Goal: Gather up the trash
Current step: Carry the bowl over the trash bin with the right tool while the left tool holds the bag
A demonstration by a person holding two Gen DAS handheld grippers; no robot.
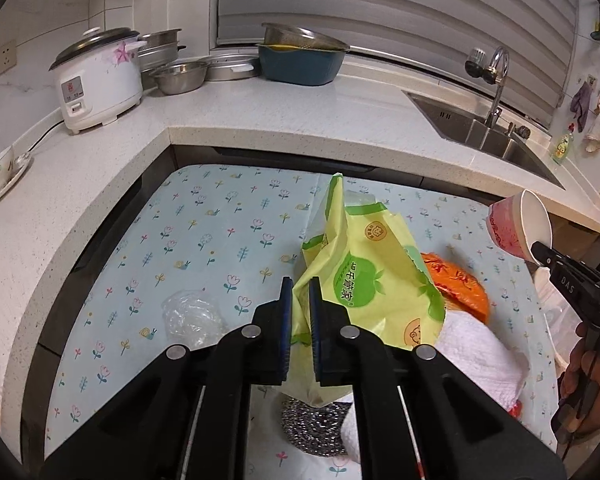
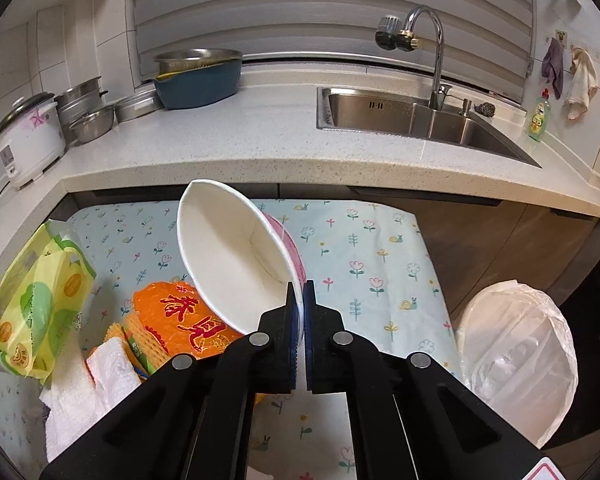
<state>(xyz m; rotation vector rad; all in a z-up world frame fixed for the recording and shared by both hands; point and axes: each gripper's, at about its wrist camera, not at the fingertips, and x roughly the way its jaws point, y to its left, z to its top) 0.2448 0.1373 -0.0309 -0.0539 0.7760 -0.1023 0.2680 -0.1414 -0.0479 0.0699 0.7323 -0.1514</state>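
Observation:
My left gripper (image 1: 301, 286) is shut on a yellow-green plastic wrapper (image 1: 364, 264) and holds it above the flowered mat (image 1: 204, 232); the wrapper also shows at the left of the right wrist view (image 2: 40, 300). My right gripper (image 2: 300, 292) is shut on the rim of a white paper bowl with a pink outside (image 2: 236, 256), tilted in the air; the bowl also shows at the right of the left wrist view (image 1: 520, 226). On the mat lie an orange packet (image 2: 180, 320), white paper towels (image 2: 84, 384), a steel scourer (image 1: 312, 424) and a crumpled clear plastic film (image 1: 192, 316).
A bin lined with a white bag (image 2: 520, 364) stands at the right of the mat. The L-shaped counter (image 1: 260, 120) holds a rice cooker (image 1: 100, 80), steel bowls (image 1: 180, 76), a blue basin (image 1: 300, 64) and a sink (image 2: 420, 120) with a tap.

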